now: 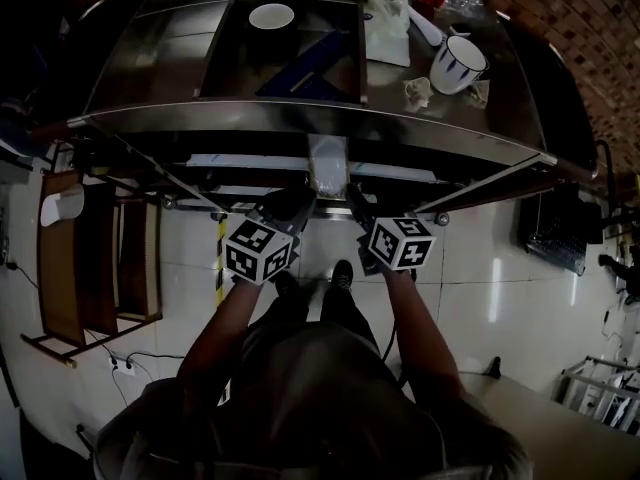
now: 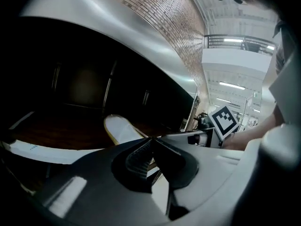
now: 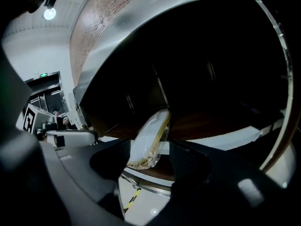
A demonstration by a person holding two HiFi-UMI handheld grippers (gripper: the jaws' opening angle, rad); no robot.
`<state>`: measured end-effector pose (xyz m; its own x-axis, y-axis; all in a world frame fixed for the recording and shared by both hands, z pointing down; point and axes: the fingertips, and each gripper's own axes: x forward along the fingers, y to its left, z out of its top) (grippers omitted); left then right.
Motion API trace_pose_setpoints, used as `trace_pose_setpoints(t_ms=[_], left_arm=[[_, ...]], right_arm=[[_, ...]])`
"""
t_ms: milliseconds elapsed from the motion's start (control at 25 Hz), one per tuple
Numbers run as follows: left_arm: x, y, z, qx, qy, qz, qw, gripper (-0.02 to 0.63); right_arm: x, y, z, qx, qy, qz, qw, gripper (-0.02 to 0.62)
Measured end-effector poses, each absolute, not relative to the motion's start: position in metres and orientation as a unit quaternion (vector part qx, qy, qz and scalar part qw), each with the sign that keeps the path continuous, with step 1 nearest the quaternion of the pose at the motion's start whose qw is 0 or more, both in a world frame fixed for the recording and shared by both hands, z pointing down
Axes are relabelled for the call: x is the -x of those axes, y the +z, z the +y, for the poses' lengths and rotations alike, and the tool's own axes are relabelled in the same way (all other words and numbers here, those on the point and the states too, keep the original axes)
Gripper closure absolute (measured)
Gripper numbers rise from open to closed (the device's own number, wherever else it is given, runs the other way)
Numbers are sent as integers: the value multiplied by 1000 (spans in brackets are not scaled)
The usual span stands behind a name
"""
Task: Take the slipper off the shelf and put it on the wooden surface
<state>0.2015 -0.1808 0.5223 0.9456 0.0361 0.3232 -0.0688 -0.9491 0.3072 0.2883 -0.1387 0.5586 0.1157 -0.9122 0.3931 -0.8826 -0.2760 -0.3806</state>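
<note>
A pale slipper point(image 1: 328, 166) wrapped in clear plastic lies on a dark wooden shelf board point(image 3: 211, 124) under the steel table top. Its near end sticks out past the board's front edge. In the left gripper view the slipper point(image 2: 120, 127) runs away from the jaws, and my left gripper point(image 2: 150, 142) is shut, its tips pinching the slipper's near edge. In the right gripper view the end of the slipper point(image 3: 150, 138) sits between the jaws of my right gripper point(image 3: 148, 147), which stands open with a gap on one side. From above, the left gripper point(image 1: 300, 200) and the right gripper point(image 1: 355, 200) flank the slipper.
The steel table top point(image 1: 200, 118) overhangs the shelf and carries a white bowl point(image 1: 271, 15), a mug point(image 1: 457, 63) and other items. A wooden rack point(image 1: 95, 268) stands on the tiled floor at the left. Yellow-black tape point(image 1: 221, 258) marks the floor below.
</note>
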Motion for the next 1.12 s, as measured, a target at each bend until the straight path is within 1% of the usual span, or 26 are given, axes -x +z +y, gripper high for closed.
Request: trace_pose_setpoints(t_ms=[40,120,240,440,520,600,640,760,920,1120], left_arm=[[-201,525,-179,-973,167,-7,161,601],[-199,530,-175,-971,170,-7,166,601],[-192,536,-172,-969,173,-11,174,601],[-178,539,-171,-966,178,-26,184,601],[-172,541,-175,-965,180,-34,187,601],[-166,542,-178,-964,181,-41,189,601],[-163,542,-180,-964,181,-44,189,601],[-156,539,-188,-964,176,-55,189,601],[-147,539,-198,-964,171,-67,193,601],[-139,536,-205,-965,161,-70,196,601]], right_arm=[[-288,563,-141,745,-292,598,34,349],[-287,573,-148,743,-313,589,53,324],[-287,591,-161,739,-345,575,72,319],[-290,609,-174,729,-369,571,76,321],[-284,609,-181,721,-373,579,74,339],[-275,609,-187,710,-377,591,69,409],[-270,607,-189,702,-378,599,68,433],[-262,597,-193,684,-369,625,65,476],[-253,581,-191,677,-349,645,54,525],[-235,562,-185,660,-330,674,38,540]])
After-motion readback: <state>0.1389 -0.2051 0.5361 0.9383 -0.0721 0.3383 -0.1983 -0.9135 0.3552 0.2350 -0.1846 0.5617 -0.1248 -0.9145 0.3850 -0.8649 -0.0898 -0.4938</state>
